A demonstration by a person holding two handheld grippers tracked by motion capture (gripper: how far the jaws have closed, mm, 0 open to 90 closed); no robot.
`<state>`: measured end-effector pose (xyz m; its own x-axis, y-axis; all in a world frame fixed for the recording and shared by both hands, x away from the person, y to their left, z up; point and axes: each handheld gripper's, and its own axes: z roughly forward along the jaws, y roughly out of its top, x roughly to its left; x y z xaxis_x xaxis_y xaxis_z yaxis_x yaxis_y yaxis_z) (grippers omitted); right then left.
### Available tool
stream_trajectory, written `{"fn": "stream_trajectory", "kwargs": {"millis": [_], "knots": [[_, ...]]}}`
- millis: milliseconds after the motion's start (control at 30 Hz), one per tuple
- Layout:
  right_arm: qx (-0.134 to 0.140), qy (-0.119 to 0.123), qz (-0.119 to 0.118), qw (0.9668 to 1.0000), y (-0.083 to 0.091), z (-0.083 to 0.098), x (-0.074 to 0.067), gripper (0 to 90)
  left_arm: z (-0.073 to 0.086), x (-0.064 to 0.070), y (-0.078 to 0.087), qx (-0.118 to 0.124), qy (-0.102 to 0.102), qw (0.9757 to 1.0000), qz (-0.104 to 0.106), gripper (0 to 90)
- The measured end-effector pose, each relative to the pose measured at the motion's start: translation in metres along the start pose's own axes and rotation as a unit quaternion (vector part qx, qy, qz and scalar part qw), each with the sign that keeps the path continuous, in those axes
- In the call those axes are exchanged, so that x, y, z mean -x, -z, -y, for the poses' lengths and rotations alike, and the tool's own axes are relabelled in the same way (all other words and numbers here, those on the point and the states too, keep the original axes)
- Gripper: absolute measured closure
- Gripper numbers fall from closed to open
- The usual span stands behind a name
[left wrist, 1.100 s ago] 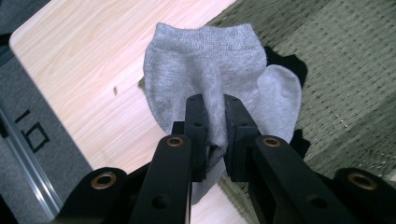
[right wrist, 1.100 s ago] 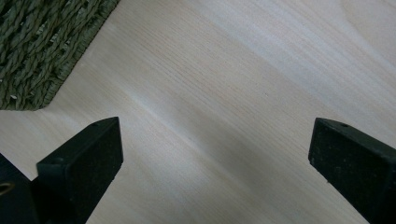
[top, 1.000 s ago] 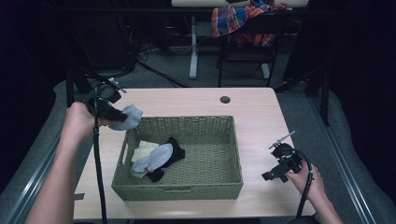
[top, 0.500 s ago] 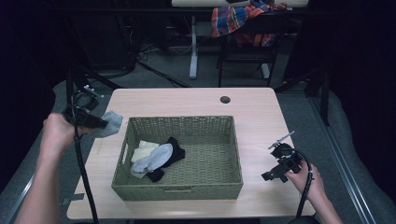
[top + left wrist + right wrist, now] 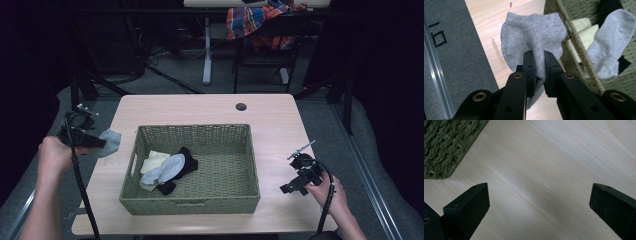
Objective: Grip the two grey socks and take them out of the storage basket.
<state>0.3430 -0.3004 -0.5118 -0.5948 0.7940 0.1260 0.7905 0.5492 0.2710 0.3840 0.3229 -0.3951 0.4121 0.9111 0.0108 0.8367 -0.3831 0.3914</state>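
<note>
- Crosswise off the surface's (image 5: pixel 210 107) left edge, the grey sock (image 5: pixel 534 35) points its cuff toward the wicker basket (image 5: pixel 200 200).
- Left tool (image 5: pixel 537 72) is clamped on the sock.
- Right tool (image 5: pixel 537 202) gapes wide, holding nothing.

A recording studio or lab is showing here rather than a home. A pale wooden counter (image 5: pixel 210 107) with a cable hole (image 5: pixel 241 106) is standing on grey carpet (image 5: pixel 320 120), with dark curtaining hanging at the left and right. Black stand legs (image 5: pixel 92 82) and loose cables (image 5: pixel 165 77) are lying on the floor at the far left. Behind the counter, a chair (image 5: pixel 260 55) is carrying a plaid cloth (image 5: pixel 255 22), beside another desk's white leg (image 5: pixel 207 50).
</note>
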Motion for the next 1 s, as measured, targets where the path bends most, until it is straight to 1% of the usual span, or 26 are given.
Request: {"fn": "stream_trajectory", "kwargs": {"millis": [67,100,167,200,233,367,433,467,533,600,733,800,833,900,933,1000], "knots": [[0.001,-0.001,0.0,1.0,0.0,0.0,0.0,2.7,0.003,-0.001,-0.006,-0.006,0.003,0.9999,-0.01,82.5],[0.002,0.0,0.001,1.0,0.0,0.0,0.0,2.7,0.005,-0.001,-0.009,-0.01,0.005,0.9999,-0.01,82.5],[0.001,0.0,0.001,1.0,0.0,0.0,0.0,2.7,0.009,-0.003,-0.015,-0.013,0.009,0.9998,-0.007,82.5],[0.001,0.0,0.001,1.0,0.0,0.0,0.0,2.7,0.009,-0.003,-0.015,-0.013,0.009,0.9998,-0.007,82.5],[0.0,0.0,0.0,1.0,0.0,0.0,0.0,2.7,0.013,-0.004,-0.022,-0.016,0.013,0.9998,-0.008,82.5],[-0.002,-0.001,0.0,1.0,0.0,0.0,0.0,2.7,0.019,-0.006,-0.031,-0.018,0.022,0.9996,-0.003,82.6],[-0.002,-0.001,0.0,1.0,0.0,0.0,0.0,2.7,0.021,-0.006,-0.034,-0.021,0.025,0.9995,-0.002,82.6],[-0.001,-0.002,0.001,1.0,0.0,0.0,0.0,2.7,0.022,-0.006,-0.036,-0.019,0.026,0.9995,-0.004,82.5],[0.001,-0.006,-0.002,1.0,0.0,0.0,-0.001,2.8,0.024,-0.006,-0.04,-0.023,0.028,0.9994,0.0,82.6],[0.0,-0.002,0.001,1.0,0.0,0.0,0.0,2.8,0.025,-0.006,-0.043,-0.024,0.026,0.9994,-0.001,82.6],[-0.001,-0.002,0.0,1.0,0.0,0.0,0.0,2.8,0.028,-0.006,-0.05,-0.025,0.031,0.9992,0.002,82.6],[0.0,-0.002,0.001,1.0,0.0,0.0,0.0,2.8,0.029,-0.005,-0.052,-0.023,0.032,0.9992,0.0,82.6],[-0.001,-0.005,-0.002,1.0,0.0,0.0,0.0,2.8,0.031,-0.006,-0.055,-0.025,0.035,0.999,0.005,82.6],[-0.002,-0.004,0.001,1.0,0.0,0.0,0.0,2.9,0.032,-0.006,-0.057,-0.025,0.036,0.999,0.005,82.6],[-0.001,-0.005,0.001,1.0,0.0,0.0,0.0,2.9,0.034,-0.005,-0.061,-0.031,0.037,0.9988,0.006,82.6],[-0.001,-0.005,0.001,1.0,0.0,0.0,0.0,2.9,0.035,-0.005,-0.065,-0.033,0.037,0.9987,0.007,82.5]]}}
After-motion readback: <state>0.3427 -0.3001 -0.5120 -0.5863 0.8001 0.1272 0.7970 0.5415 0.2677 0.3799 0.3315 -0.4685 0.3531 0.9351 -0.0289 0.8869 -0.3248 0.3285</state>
